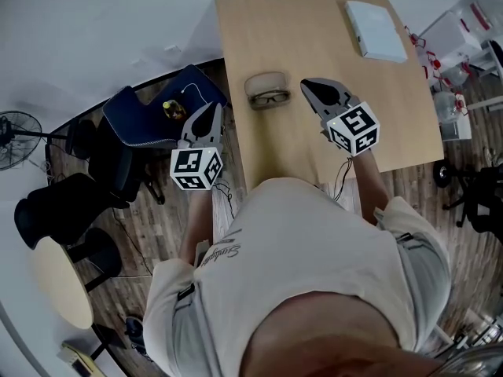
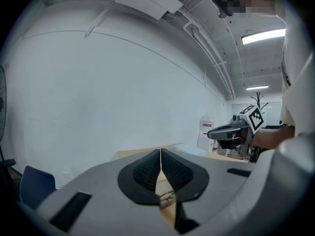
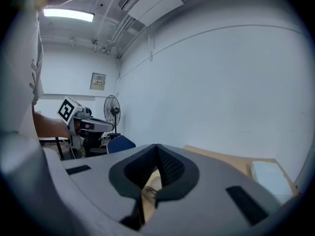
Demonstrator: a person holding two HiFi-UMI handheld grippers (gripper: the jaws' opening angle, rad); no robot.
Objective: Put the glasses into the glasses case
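Likely light and fragile, the dark-framed glasses (image 1: 271, 96) lie on the light wooden desk (image 1: 291, 30), just in front of the tan oval glasses case (image 1: 266, 80), which looks open and empty. The frame's bridge seems a safer hold than the slippery lenses. The left hand-held gripper (image 1: 212, 110) and the right hand-held gripper (image 1: 309, 85) hover on either side of the glasses. Each has its jaw tips pressed together and holds nothing.

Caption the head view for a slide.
Left claw and right claw, both shut, hover near glasses and glasses case on wooden table.

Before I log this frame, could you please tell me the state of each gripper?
Left gripper: closed, holding nothing.
Right gripper: closed, holding nothing.
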